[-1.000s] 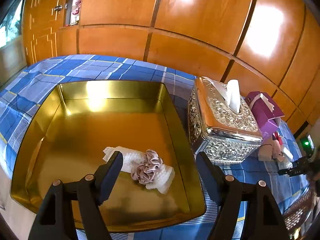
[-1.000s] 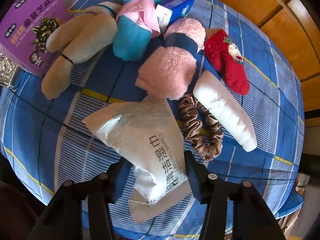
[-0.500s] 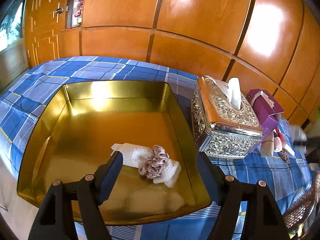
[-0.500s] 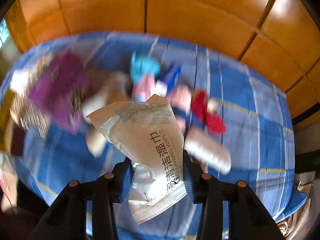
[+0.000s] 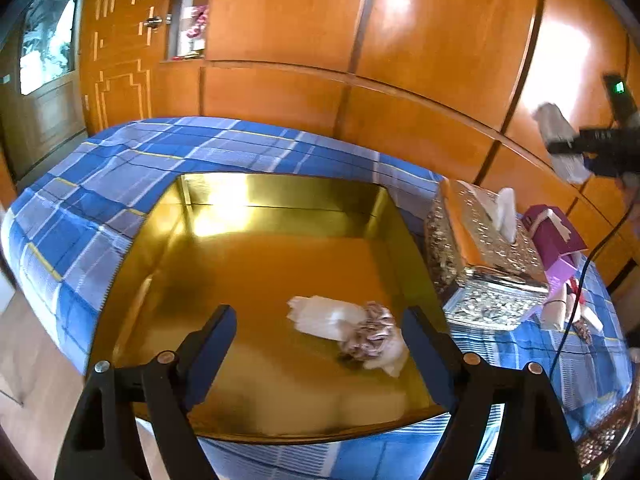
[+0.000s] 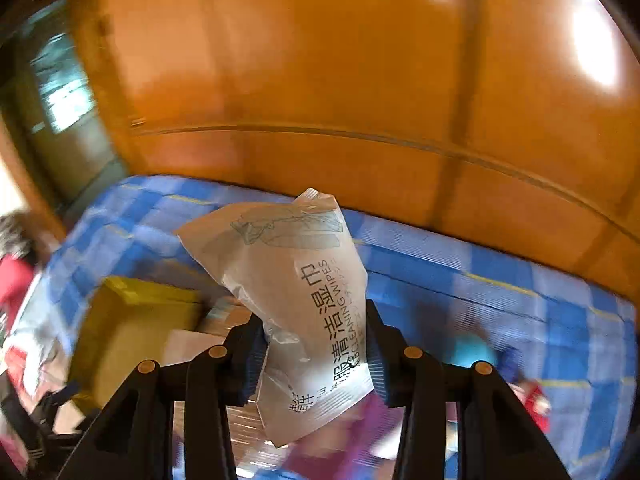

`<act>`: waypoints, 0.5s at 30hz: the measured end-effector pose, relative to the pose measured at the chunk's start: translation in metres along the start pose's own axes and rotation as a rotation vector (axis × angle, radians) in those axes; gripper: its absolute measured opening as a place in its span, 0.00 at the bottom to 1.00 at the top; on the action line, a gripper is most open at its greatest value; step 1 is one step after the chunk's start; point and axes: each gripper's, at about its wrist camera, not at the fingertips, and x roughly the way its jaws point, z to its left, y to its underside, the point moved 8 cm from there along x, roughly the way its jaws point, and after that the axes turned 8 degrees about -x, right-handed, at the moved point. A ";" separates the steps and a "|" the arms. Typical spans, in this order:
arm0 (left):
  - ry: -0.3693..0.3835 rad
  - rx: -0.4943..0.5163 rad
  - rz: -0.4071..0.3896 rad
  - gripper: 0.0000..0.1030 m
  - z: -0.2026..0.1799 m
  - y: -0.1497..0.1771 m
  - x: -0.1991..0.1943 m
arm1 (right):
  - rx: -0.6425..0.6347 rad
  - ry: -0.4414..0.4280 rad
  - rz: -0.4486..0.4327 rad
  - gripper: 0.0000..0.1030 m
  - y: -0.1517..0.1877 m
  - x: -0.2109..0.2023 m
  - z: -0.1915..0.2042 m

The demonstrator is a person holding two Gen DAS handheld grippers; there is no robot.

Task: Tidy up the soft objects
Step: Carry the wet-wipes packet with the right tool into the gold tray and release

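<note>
The right claw [image 6: 316, 354] angled downward above the blue checked bed [image 6: 460, 276], its jaws pinched on the white wipes packet [image 6: 296, 300], which a second earlier had lain flat on the bed among the soft toys. The left claw [image 5: 320, 350] hung over the gold tray [image 5: 280, 192], empty, its jaws just widened. Beyond its fingertips, a white cloth [image 5: 324, 316] and pink scrunchie [image 5: 370, 334] lay in the tray, nearer its right wall than before.

I see the white wipes pack [image 6: 296, 304], crinkled plastic with printed Chinese text, upright and off the bed. The white cloth [image 5: 324, 316] lies flat in the gold tray [image 5: 280, 200], near right corner. The pink scrunchie [image 5: 370, 334] rests on it.
</note>
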 end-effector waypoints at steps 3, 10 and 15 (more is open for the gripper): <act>-0.030 -0.017 -0.011 0.83 0.015 -0.003 -0.005 | -0.057 -0.118 0.002 0.42 -0.004 0.014 0.060; -0.068 -0.082 -0.022 0.86 0.044 -0.006 -0.010 | -0.117 -0.233 0.124 0.42 0.025 0.088 0.163; -0.063 -0.092 -0.016 0.86 0.047 -0.005 -0.006 | -0.103 -0.217 0.179 0.48 0.029 0.134 0.185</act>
